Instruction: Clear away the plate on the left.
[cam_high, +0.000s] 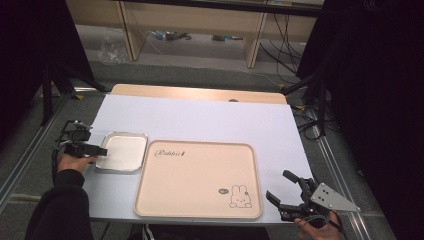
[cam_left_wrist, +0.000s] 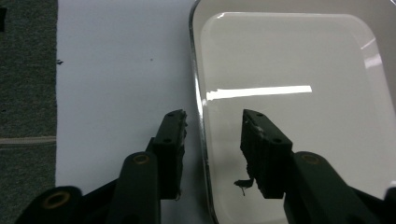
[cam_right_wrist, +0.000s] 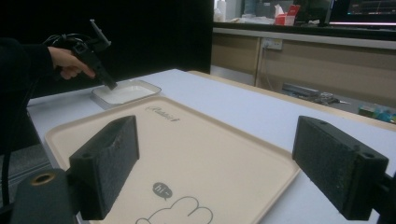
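High view shows a white-covered worktop (cam_high: 200, 120) carrying a large beige plastic tray (cam_high: 197, 177), printed "Rabbit" in script, with a cartoon rabbit and a "hi~" bubble. Left of it, just touching, sits a small shiny metal dish (cam_high: 122, 151). The left gripper (cam_left_wrist: 212, 140) straddles the dish's near rim, fingers (cam_left_wrist: 170, 140) not yet pressing it, seemingly to lift it. The right gripper (cam_right_wrist: 224, 168) waits with its fingers spread wide.
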